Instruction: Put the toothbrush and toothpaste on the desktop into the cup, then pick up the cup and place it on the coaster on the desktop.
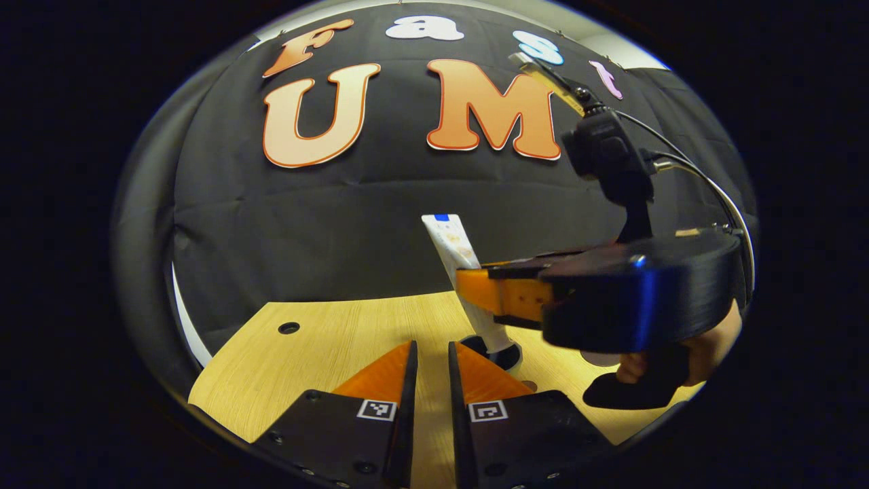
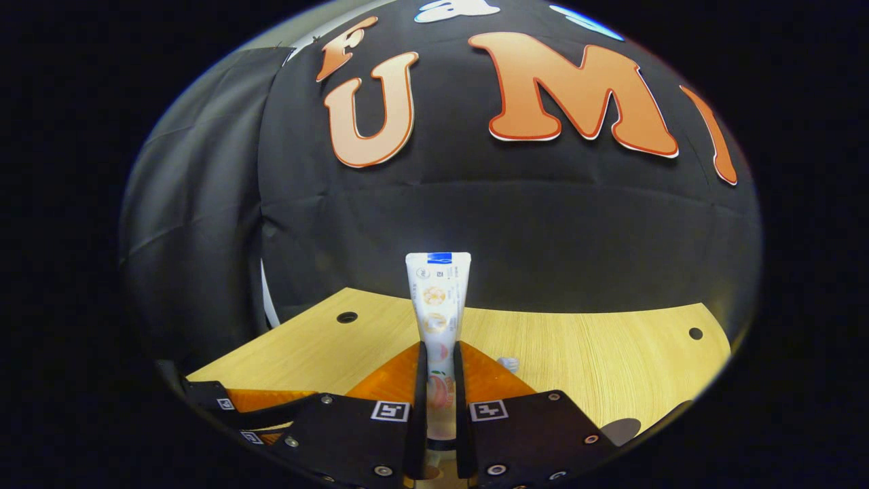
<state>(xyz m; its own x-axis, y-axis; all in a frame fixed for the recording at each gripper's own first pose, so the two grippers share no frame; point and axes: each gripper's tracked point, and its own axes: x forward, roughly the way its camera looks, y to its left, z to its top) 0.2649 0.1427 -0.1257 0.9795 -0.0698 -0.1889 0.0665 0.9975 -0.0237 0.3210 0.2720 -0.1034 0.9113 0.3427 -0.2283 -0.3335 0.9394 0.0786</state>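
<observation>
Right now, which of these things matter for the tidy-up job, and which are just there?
Part of the job:
toothpaste tube, clamped upright in the right tool
left tool, holding nothing
wooden desktop

Just there:
black cloth wall
round hole in the desktop

Light wooden desktop point(image 2: 597, 360), grain running along its length, set against black cloth wall. Round holes near back edge, one at each side. Small whitish object point(image 2: 507, 365) lies on surface, too small to identify. Dark round shape point(image 2: 621, 430) at near right edge, unclear.
</observation>
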